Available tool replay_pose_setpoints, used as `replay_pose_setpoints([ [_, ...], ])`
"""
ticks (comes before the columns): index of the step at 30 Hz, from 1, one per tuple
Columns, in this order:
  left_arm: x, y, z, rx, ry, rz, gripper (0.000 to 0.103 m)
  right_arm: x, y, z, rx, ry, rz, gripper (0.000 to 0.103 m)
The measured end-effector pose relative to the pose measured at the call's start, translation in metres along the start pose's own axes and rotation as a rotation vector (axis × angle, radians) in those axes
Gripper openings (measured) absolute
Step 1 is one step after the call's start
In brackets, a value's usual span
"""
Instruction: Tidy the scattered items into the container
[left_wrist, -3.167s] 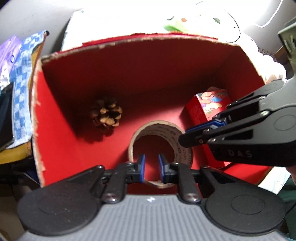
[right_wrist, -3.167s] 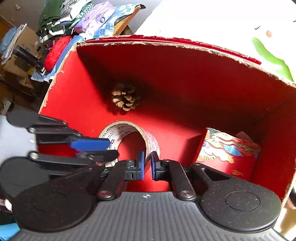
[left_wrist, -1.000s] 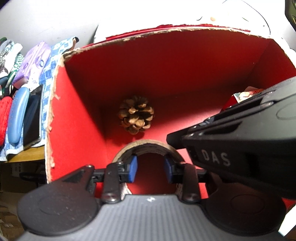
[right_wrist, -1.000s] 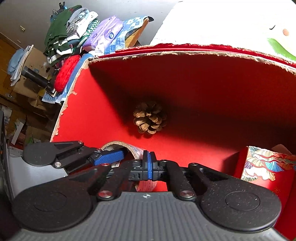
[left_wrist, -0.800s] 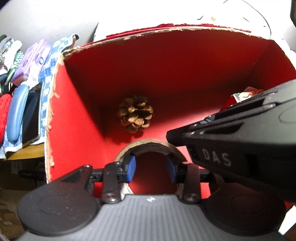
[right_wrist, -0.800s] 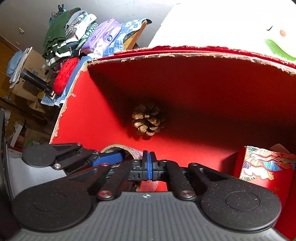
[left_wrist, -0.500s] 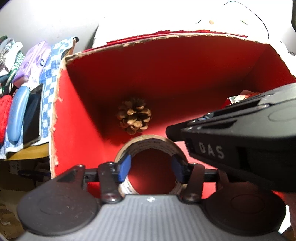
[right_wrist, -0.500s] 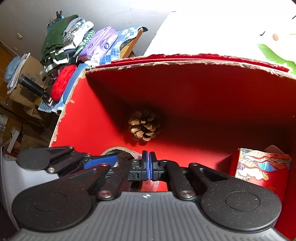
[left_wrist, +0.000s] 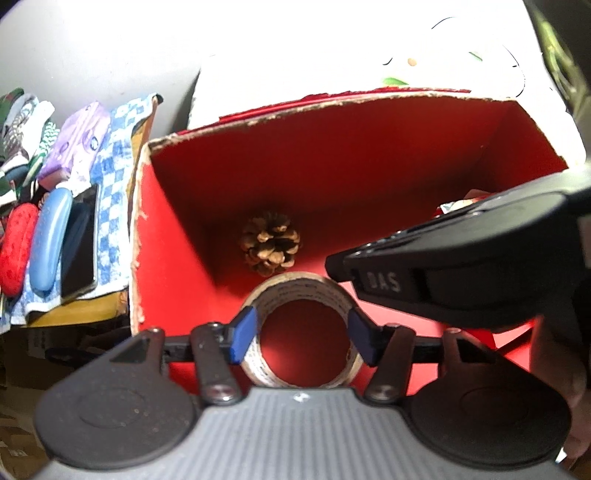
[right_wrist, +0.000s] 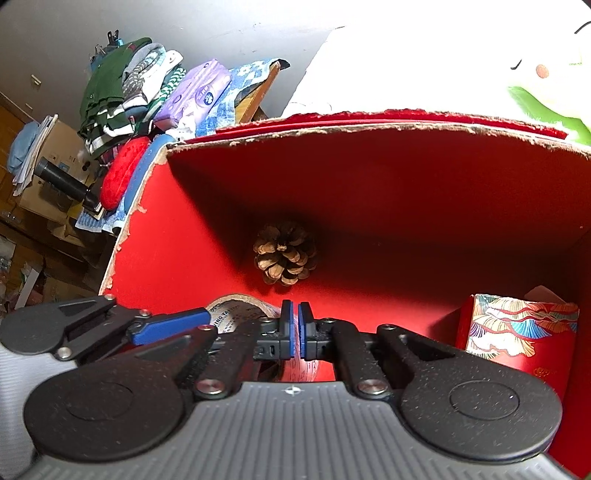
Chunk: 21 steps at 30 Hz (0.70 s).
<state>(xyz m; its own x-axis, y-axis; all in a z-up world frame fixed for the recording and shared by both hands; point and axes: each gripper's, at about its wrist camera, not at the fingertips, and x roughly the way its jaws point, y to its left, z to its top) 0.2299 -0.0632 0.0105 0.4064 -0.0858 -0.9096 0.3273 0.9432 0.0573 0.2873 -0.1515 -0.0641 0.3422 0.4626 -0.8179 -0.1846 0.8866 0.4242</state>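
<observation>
The open cardboard box (right_wrist: 406, 206) is plain red inside, its torn rim raw tan; the brown pine cone (right_wrist: 286, 258) has paler scale tips; the beige tape roll (left_wrist: 303, 291) carries dark print inside; the red packet (right_wrist: 517, 336) shows a wavy pattern — orange, teal, cream; a blue-and-white checked cloth (left_wrist: 110, 184) lies outside.

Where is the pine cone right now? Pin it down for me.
The pine cone lies on the floor of the red box near its back wall, toward the left in both wrist views, just beyond the tape roll.
</observation>
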Motion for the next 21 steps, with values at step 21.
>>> replay_pose_setpoints([
  [21,-0.009,0.013,0.002,0.057,-0.092,-0.053,0.099,-0.008,-0.013,-0.003,0.097,-0.074,0.016,0.005],
])
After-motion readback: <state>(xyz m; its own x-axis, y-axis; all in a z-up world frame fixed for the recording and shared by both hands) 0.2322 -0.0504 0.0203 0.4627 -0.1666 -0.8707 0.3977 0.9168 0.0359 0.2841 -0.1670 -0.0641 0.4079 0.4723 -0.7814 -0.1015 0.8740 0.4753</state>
